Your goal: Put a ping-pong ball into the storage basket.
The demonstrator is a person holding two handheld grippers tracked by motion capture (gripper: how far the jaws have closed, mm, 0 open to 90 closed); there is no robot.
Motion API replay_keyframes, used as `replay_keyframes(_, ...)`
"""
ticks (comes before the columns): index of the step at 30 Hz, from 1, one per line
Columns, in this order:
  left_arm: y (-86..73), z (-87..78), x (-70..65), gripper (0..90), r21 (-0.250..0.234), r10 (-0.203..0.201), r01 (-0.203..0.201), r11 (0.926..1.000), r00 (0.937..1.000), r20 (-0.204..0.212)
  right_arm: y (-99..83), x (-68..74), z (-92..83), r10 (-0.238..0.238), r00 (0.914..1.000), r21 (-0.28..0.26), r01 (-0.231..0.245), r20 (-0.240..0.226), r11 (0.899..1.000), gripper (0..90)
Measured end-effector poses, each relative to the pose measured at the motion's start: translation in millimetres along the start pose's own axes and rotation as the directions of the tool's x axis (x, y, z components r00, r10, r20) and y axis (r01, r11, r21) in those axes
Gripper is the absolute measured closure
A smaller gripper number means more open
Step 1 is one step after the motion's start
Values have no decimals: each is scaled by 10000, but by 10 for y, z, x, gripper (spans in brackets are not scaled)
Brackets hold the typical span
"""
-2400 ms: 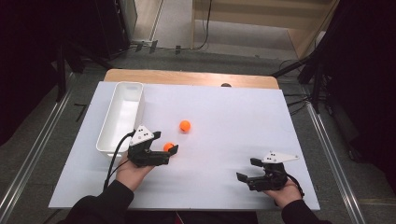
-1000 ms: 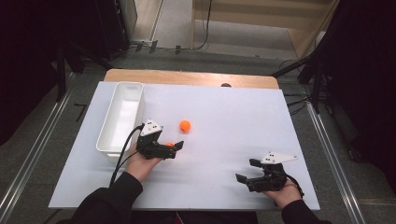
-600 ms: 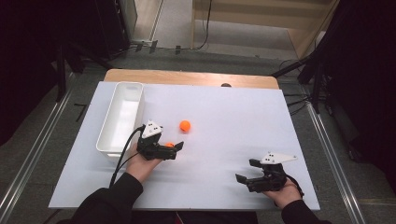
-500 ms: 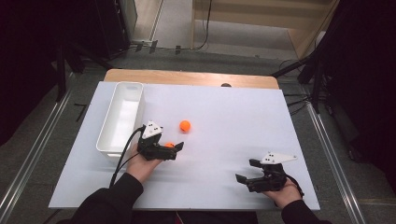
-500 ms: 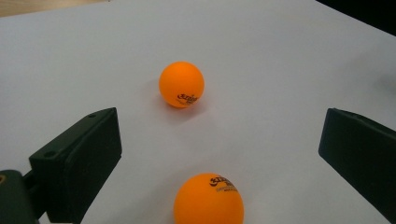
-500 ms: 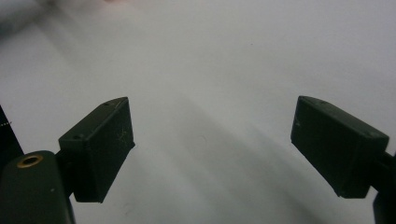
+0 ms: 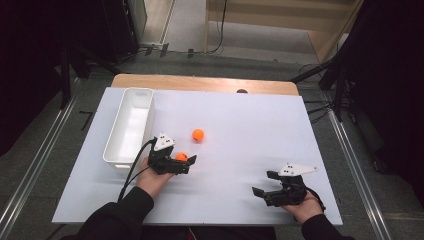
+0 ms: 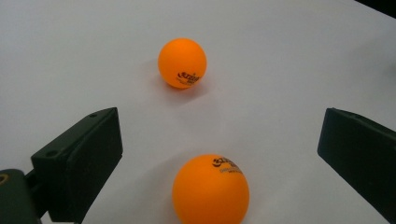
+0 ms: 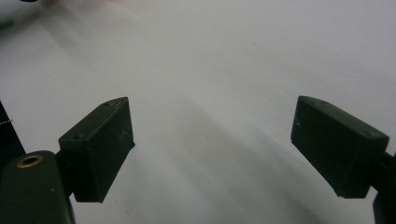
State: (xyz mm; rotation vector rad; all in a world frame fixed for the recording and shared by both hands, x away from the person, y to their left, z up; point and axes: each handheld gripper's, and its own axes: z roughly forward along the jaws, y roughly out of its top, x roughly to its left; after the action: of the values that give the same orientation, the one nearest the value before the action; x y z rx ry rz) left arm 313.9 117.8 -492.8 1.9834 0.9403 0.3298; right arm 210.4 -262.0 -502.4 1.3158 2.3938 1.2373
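Left gripper [image 7: 186, 161] was spread wide with the near orange ping-pong ball [image 8: 210, 190] sitting between its jaws, untouched; the second ball [image 8: 182, 63] lay farther ahead. Right gripper [image 7: 263, 183] was wide apart too, holding nothing.

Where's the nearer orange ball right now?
In the left gripper view the nearer orange ball lies on the white table between the open left gripper jaws, untouched; the second ball lies beyond.

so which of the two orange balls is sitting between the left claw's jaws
The near ball, low in the left gripper view, lies between the open left claw. The far ball sits beyond the jaw tips on the white table.
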Motion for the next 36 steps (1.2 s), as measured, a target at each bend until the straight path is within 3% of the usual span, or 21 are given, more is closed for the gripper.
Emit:
replay_keyframes(6, -32, 32, -23, 2, 269, 201, -201, 9994, 9998, -25, -3, 3, -3, -33, 10000, 15, 33, -14, 10000, 116)
replay_keyframes(16, -76, 75, -14, 3, 783, 209, -217, 9967, 9997, 106, -1, 6, 0, -138, 9999, 59, 138, 26, 9999, 117)
replay_keyframes(24, -103, 109, -36, 3, 1228, 402, -398, 9916, 9992, -6, -4, 11, -1, -146, 9999, 108, 146, 6, 9998, 117)
replay_keyframes(28, -120, 126, -36, 29, 1565, 651, -609, 9858, 9976, -220, -4, 14, 1, -162, 9999, 112, 161, 17, 9998, 117)
replay_keyframes(36, -138, 155, -61, 32, 1904, 888, -821, 9783, 9957, -272, -5, 11, 8, -249, 9997, 146, 249, 17, 9996, 117)
